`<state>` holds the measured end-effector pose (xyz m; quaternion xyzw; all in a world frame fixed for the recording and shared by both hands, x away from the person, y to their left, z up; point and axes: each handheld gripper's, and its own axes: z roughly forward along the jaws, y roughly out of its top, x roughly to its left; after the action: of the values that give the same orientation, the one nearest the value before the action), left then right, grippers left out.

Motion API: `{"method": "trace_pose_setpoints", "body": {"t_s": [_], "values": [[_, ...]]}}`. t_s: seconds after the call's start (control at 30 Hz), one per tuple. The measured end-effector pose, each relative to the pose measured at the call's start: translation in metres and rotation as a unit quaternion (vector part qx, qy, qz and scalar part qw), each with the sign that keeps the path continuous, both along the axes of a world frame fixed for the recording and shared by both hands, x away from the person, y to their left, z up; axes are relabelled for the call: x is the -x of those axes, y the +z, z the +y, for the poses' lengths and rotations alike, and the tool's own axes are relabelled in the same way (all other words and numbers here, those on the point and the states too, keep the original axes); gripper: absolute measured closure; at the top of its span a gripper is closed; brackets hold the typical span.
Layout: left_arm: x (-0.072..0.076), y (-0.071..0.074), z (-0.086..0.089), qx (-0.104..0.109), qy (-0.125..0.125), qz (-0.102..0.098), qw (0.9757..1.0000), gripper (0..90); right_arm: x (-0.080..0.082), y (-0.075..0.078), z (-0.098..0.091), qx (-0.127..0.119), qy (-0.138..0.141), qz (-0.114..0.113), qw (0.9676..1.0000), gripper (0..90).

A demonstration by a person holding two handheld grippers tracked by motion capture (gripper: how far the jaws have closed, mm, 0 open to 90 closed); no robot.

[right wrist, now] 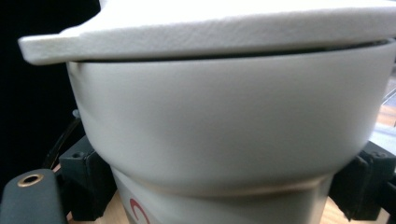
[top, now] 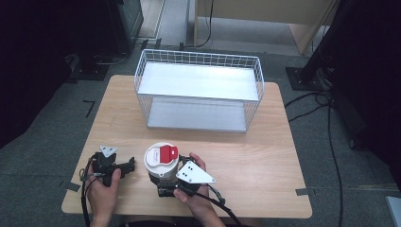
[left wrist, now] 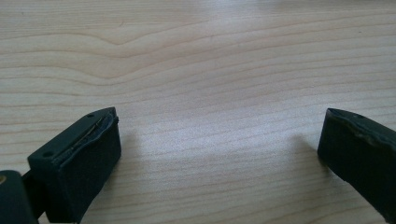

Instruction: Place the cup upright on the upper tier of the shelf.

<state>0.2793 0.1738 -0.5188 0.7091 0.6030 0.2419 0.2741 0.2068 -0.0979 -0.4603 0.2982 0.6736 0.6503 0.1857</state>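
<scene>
A white cup-shaped container [top: 160, 163] with a white lid and a red tab stands near the table's front edge. My right gripper [top: 165, 182] is shut on the container [right wrist: 224, 140] below its wide rim, one jaw on each side. My left gripper [top: 124, 166] rests low on the table to the left of the container, apart from it. In the left gripper view its jaws [left wrist: 219, 154] stand wide open with only bare wood between them.
A white wire basket [top: 198, 90] with two flat shelves stands at the back middle of the wooden table [top: 265, 156]. Cables and black stands lie on the floor to the right and back left.
</scene>
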Motion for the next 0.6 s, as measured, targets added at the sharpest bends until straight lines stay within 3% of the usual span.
{"method": "trace_pose_setpoints", "body": {"t_s": [0.6], "values": [[0.0,0.0,0.0,0.0,0.0,0.0,1.0,0.0,-0.006,0.038,-0.006,-0.017,-0.017,-0.041,0.9989,11.5]]}}
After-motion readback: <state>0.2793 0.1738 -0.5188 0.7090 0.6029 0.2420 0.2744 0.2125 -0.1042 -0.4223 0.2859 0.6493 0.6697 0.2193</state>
